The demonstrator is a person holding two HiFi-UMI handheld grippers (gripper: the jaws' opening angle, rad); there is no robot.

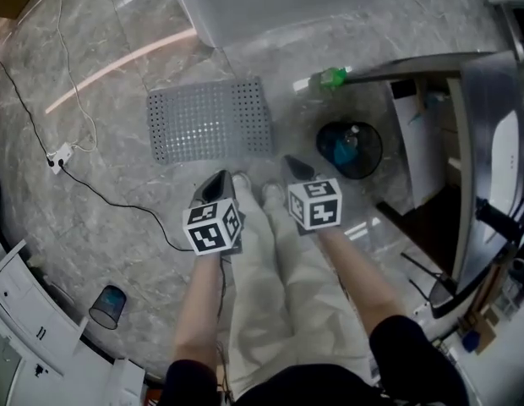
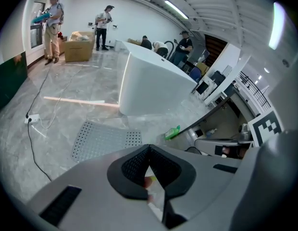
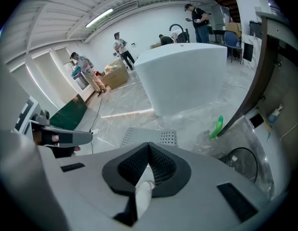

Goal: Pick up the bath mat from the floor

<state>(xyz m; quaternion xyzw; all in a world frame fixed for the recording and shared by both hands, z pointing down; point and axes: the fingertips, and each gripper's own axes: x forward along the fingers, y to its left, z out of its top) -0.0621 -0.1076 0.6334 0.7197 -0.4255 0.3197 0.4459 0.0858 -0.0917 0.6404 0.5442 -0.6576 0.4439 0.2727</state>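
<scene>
Nothing is done yet: the mat (image 1: 210, 121) lies flat on the floor (image 1: 110, 227), and your left gripper (image 1: 217, 181) and right gripper (image 1: 295, 167) hang short of it, both clenched empty.

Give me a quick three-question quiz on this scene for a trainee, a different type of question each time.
1. True or false: the bath mat lies flat on the floor, and neither gripper touches it.
2. Which thing lies on the floor to the right of the mat? A) green bottle B) red towel C) yellow sponge
3. Fill in: the left gripper and right gripper both have their fingers ____ (open or shut).

Key: 1 true; 2 A; 3 shut.
</scene>
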